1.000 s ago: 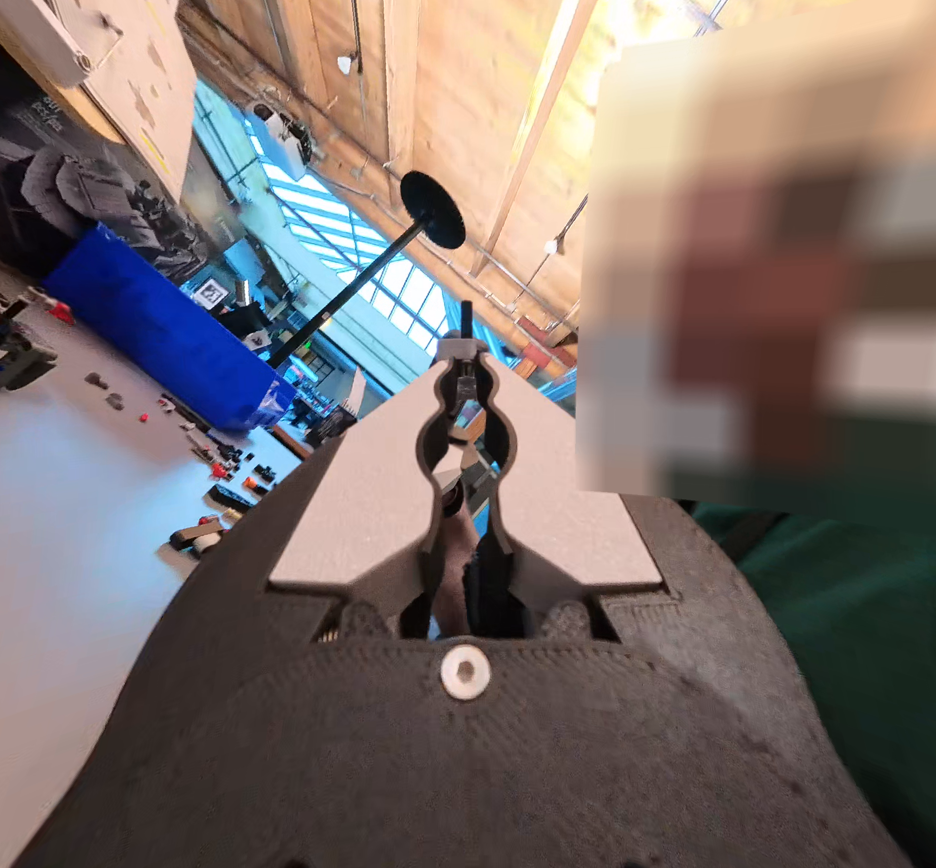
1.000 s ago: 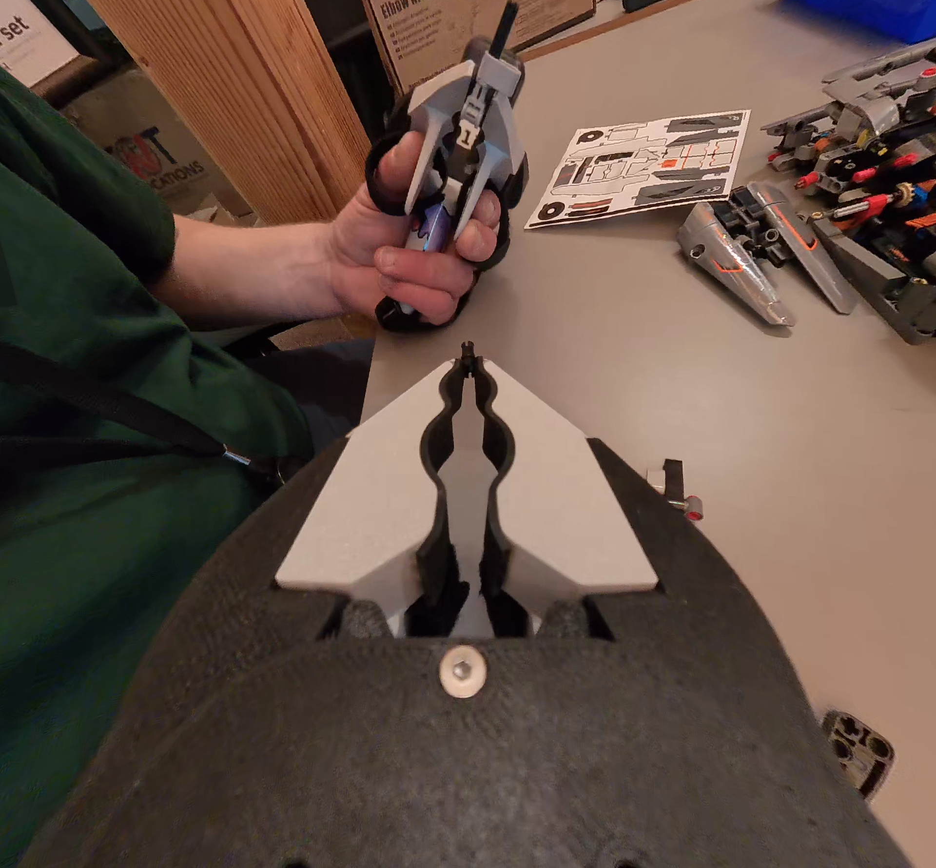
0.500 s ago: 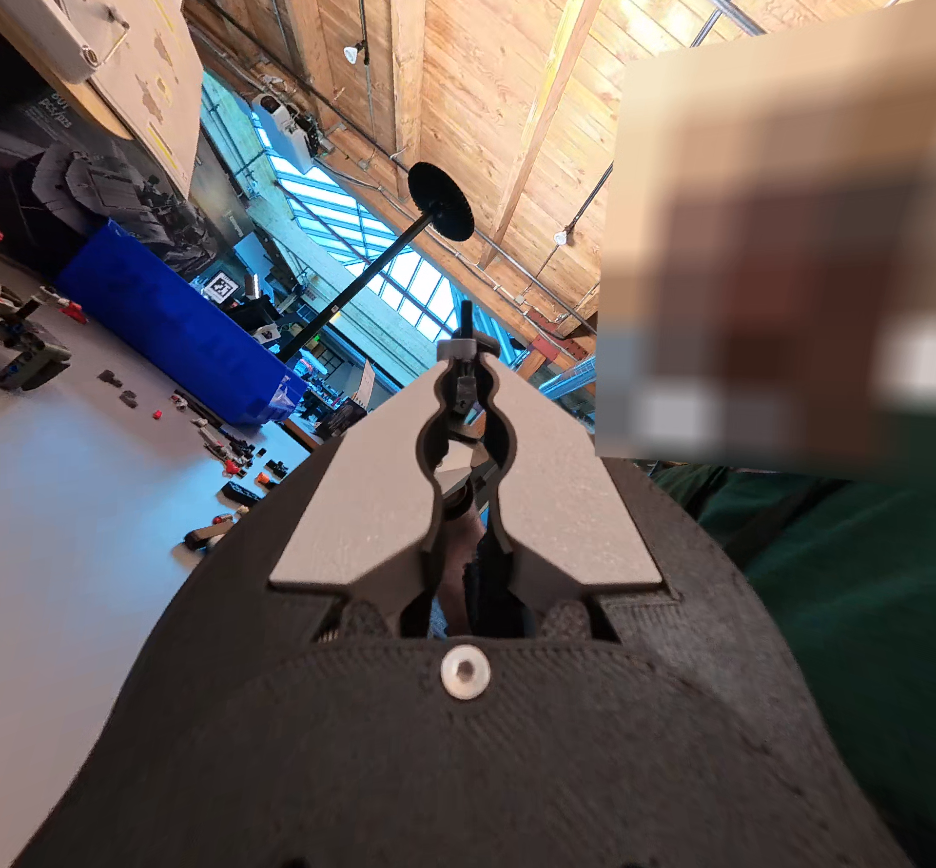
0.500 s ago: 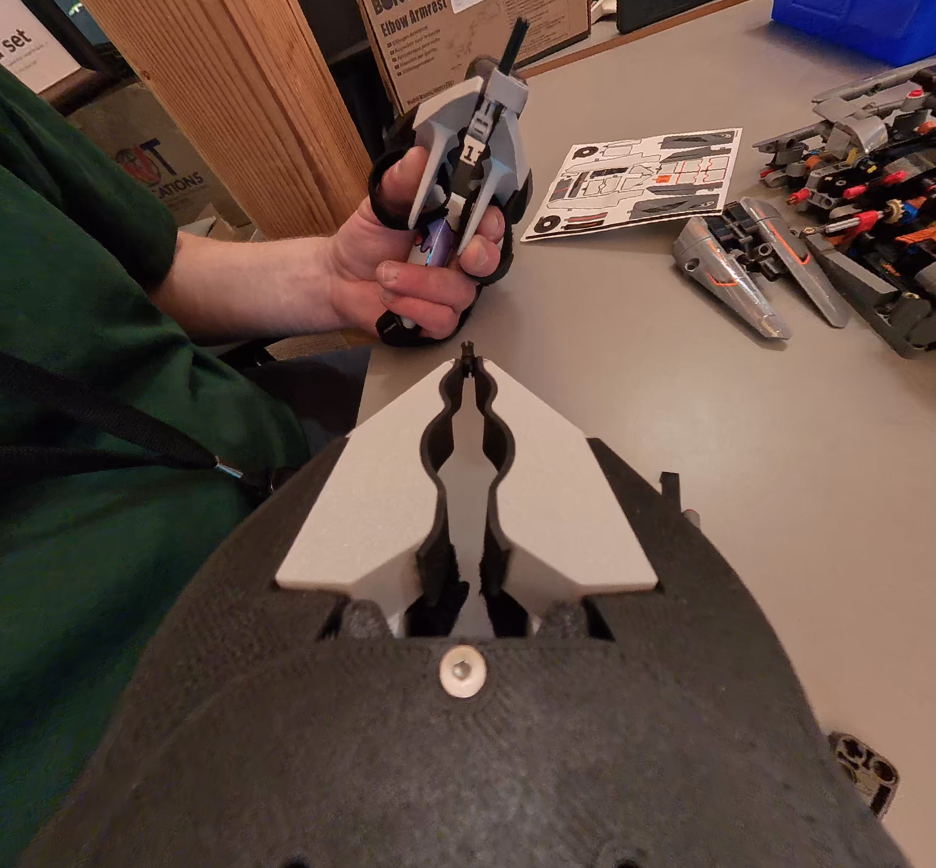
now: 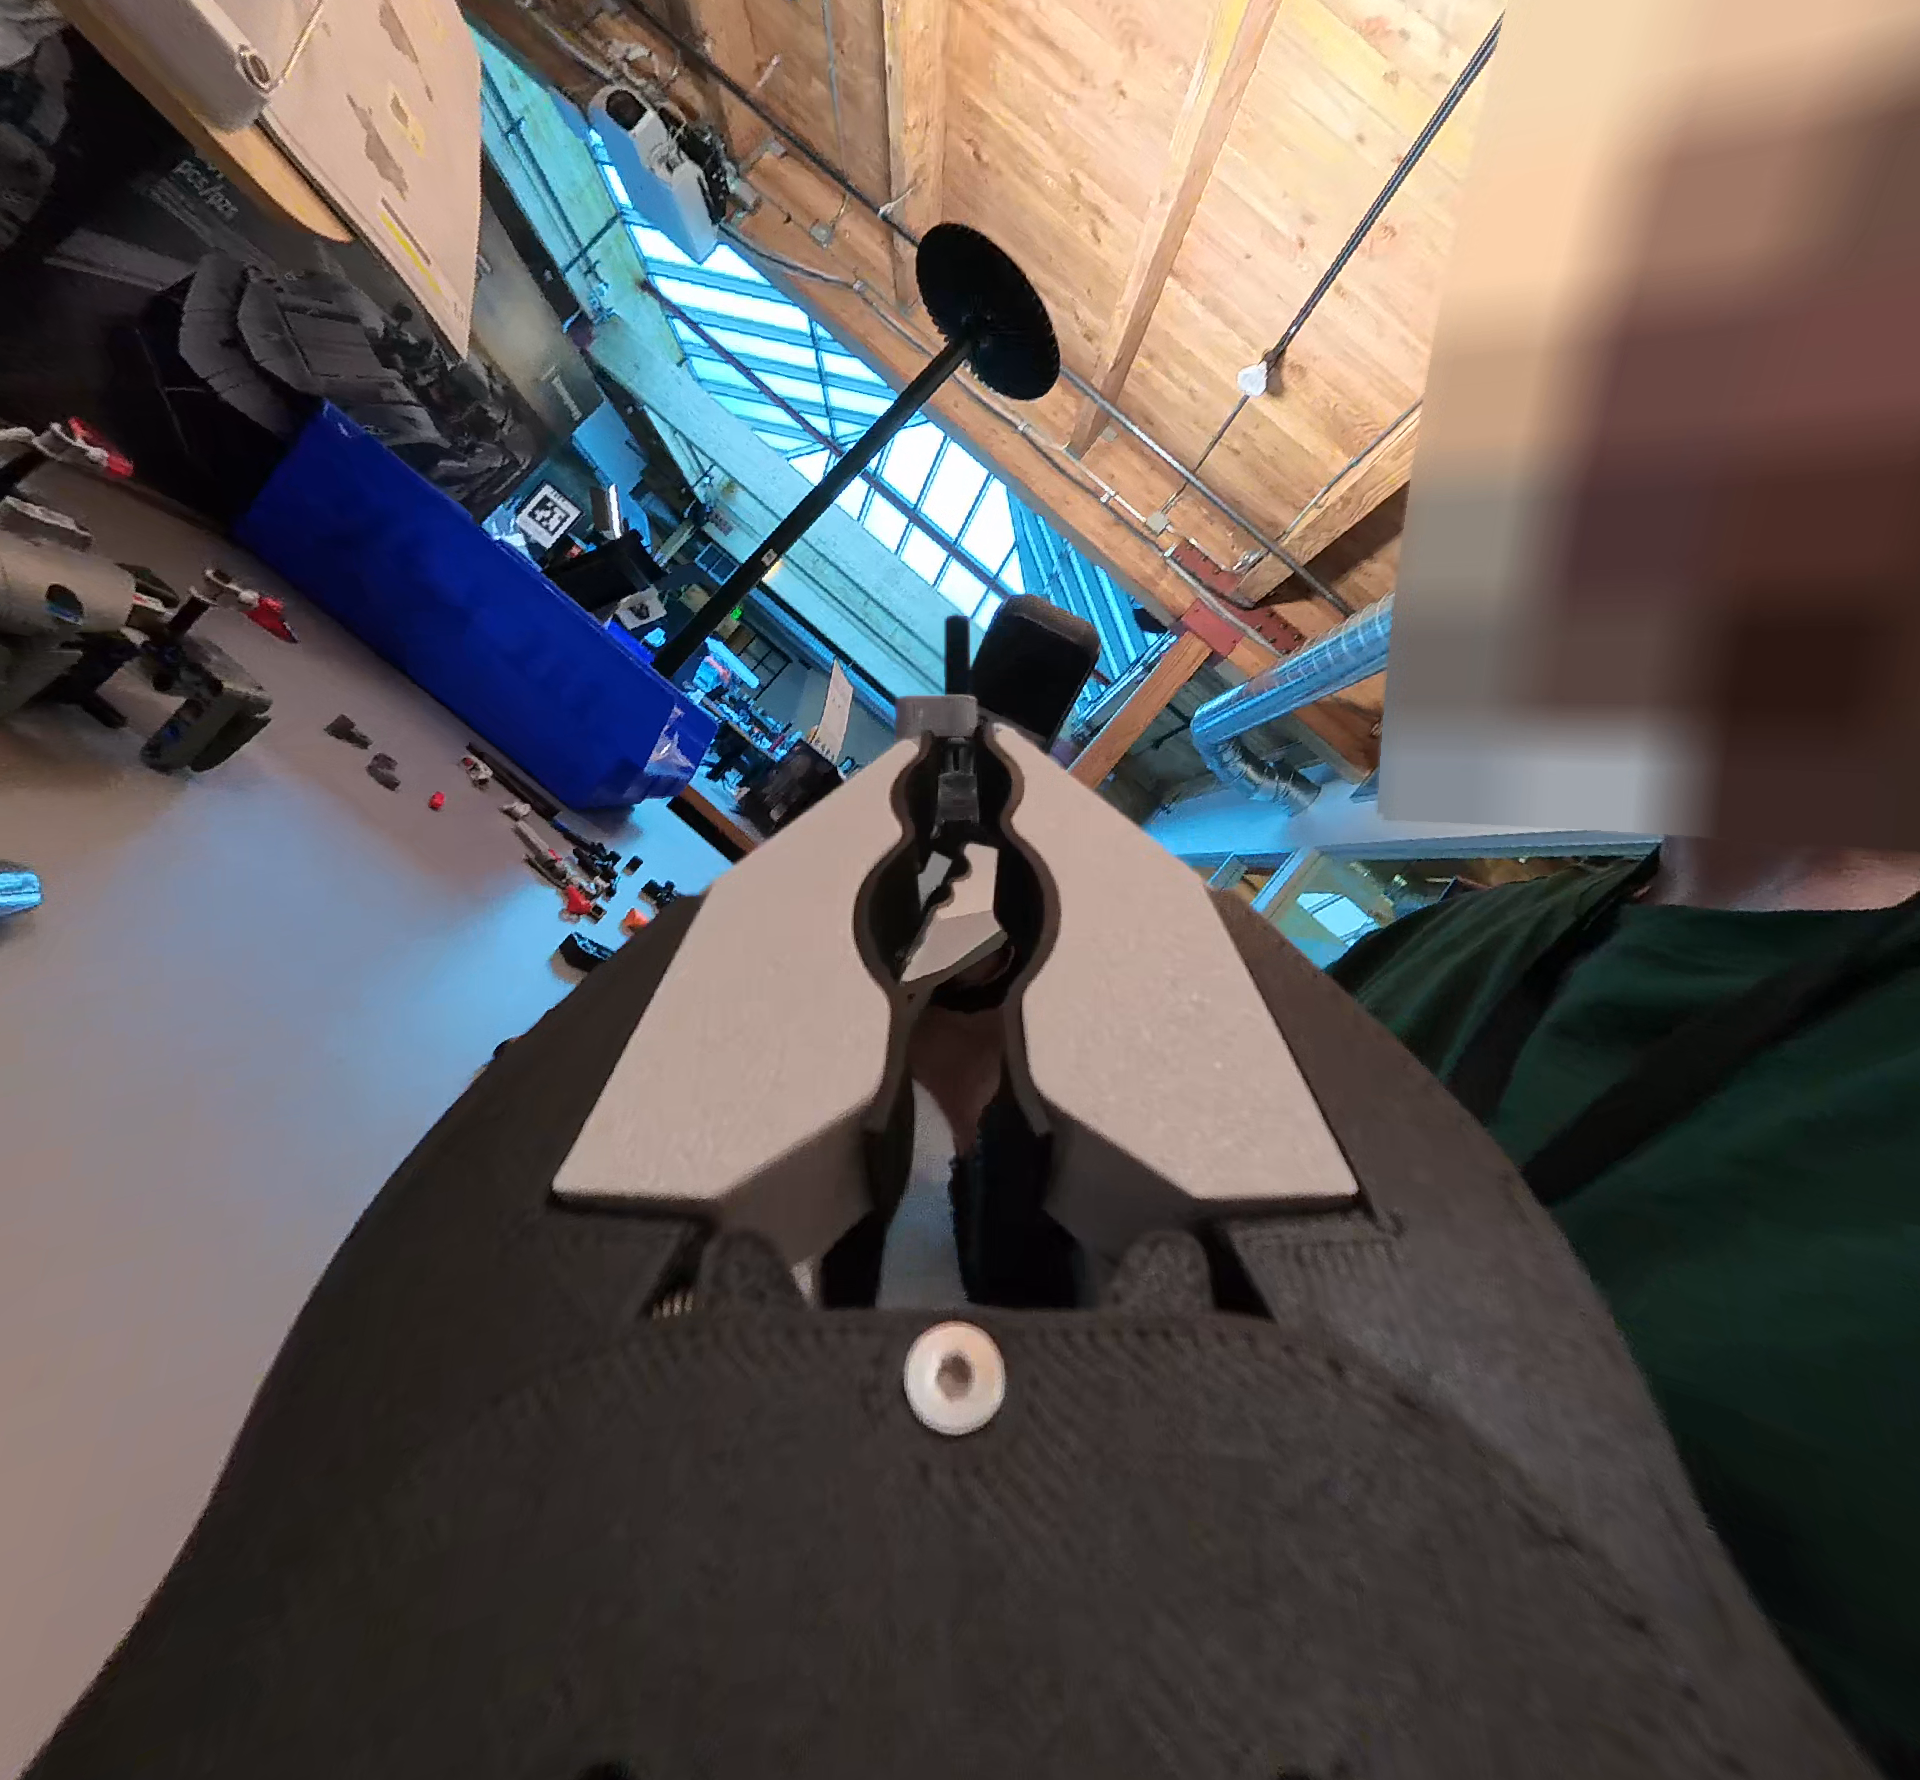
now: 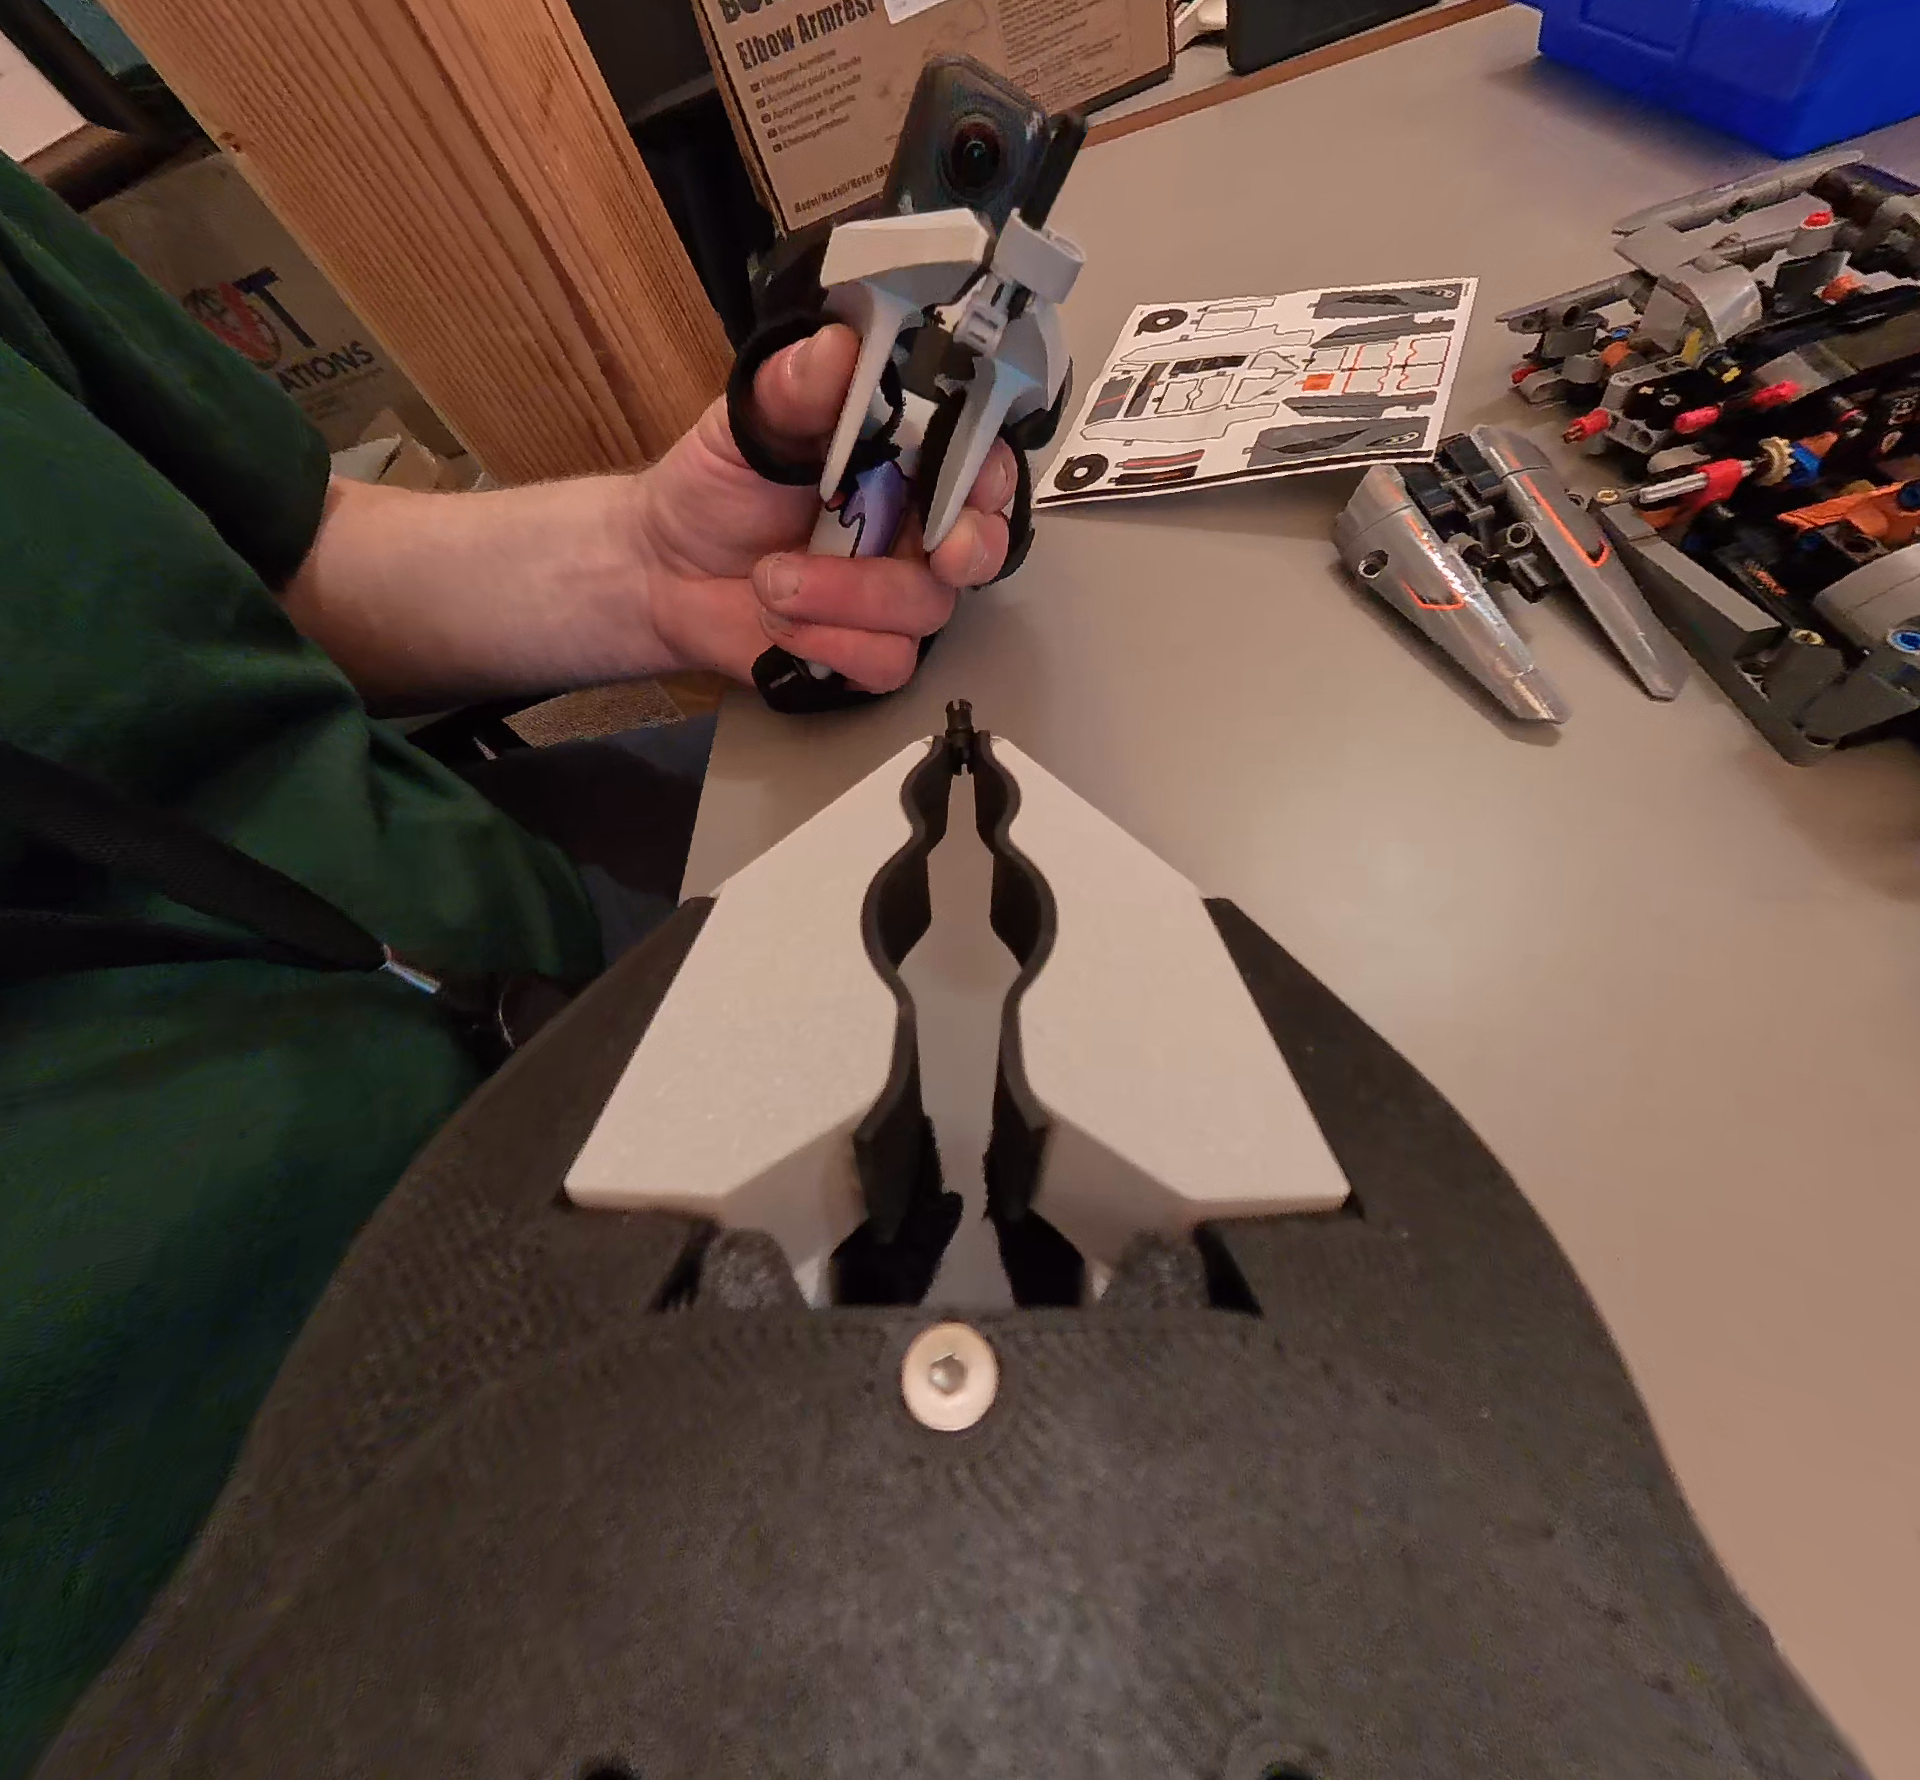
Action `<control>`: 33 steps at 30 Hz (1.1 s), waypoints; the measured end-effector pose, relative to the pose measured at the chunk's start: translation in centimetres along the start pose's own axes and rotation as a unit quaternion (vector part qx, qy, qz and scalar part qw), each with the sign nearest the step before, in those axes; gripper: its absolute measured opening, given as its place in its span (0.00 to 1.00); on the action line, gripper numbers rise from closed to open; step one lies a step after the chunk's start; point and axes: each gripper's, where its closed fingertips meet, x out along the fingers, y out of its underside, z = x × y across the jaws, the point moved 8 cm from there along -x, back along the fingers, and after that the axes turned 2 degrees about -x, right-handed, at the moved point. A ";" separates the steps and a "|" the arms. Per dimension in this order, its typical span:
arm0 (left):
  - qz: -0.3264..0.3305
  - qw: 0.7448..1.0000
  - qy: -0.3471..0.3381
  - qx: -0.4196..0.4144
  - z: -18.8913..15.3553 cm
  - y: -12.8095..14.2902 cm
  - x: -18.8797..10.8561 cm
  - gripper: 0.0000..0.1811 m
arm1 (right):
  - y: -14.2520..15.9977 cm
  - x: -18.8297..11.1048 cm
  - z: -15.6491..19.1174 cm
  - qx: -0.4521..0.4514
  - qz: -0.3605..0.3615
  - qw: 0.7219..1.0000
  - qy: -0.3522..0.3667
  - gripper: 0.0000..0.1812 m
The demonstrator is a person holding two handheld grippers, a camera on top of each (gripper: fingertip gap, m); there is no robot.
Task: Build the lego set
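Lego model (image 6: pixel 1766 442), grey with red and orange parts, lies unfinished; both tools pinch small pieces.

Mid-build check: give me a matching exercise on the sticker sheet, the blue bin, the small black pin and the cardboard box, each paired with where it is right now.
Things:
1. sticker sheet
2. blue bin
3. small black pin
4. cardboard box

Places:
A. pinched at the tips of the right gripper
B. standing upright at the table's far edge, behind the left gripper
C. lying flat on the table, beside the grey wedge-shaped pieces
D. far right corner of the table

Pairs: 1-C, 2-D, 3-A, 4-B
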 end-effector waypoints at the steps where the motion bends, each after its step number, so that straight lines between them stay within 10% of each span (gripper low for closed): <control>1: 0.005 1.000 -0.002 0.004 0.0 0.0 0.0 0.03 | 0.0 0.1 -0.1 0.000 0.001 1.000 0.001 0.01; 13: 0.164 0.975 -0.090 0.120 0.0 1.0 0.8 0.03 | -0.4 -0.4 -1.2 0.001 0.010 1.000 0.020 0.01; 33: 0.359 0.854 -0.185 0.330 -0.4 2.7 0.5 0.03 | 0.0 -1.0 -0.9 -0.010 0.039 0.997 0.065 0.01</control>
